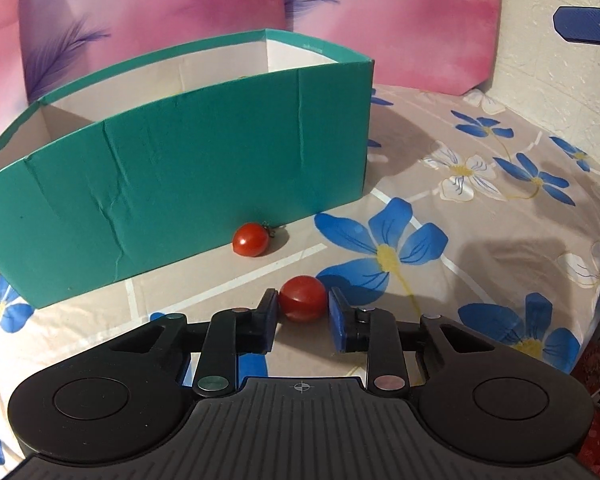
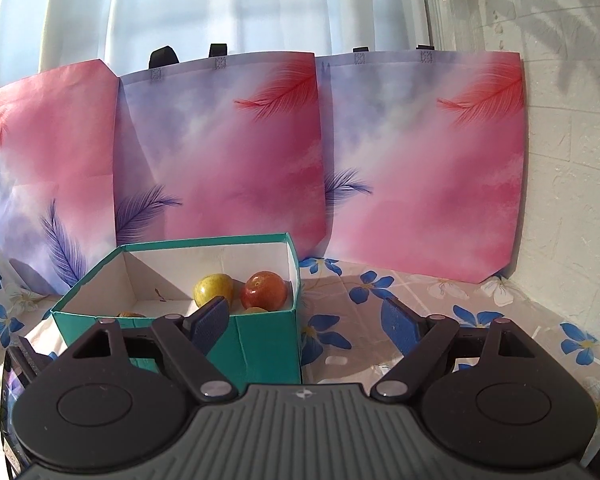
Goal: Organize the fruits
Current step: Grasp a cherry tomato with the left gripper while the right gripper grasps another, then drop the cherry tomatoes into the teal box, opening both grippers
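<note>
Our left gripper (image 1: 303,307) is clamped on a red tomato (image 1: 302,298) lying on the floral cloth (image 1: 480,216), just before the teal box (image 1: 172,176). The tomato's long axis runs across, pad to pad. Our right gripper (image 2: 306,320) gapes empty.

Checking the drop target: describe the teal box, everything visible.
The teal box is an open-topped rectangular carton, looks like cardboard, teal outside with creases, white inside. It stands upright on the floral cloth, in front of the pink feather bags. Inside lie a yellow fruit, a red-orange fruit and parts of others. A small tomato lies at its long wall; contact unclear.
</note>
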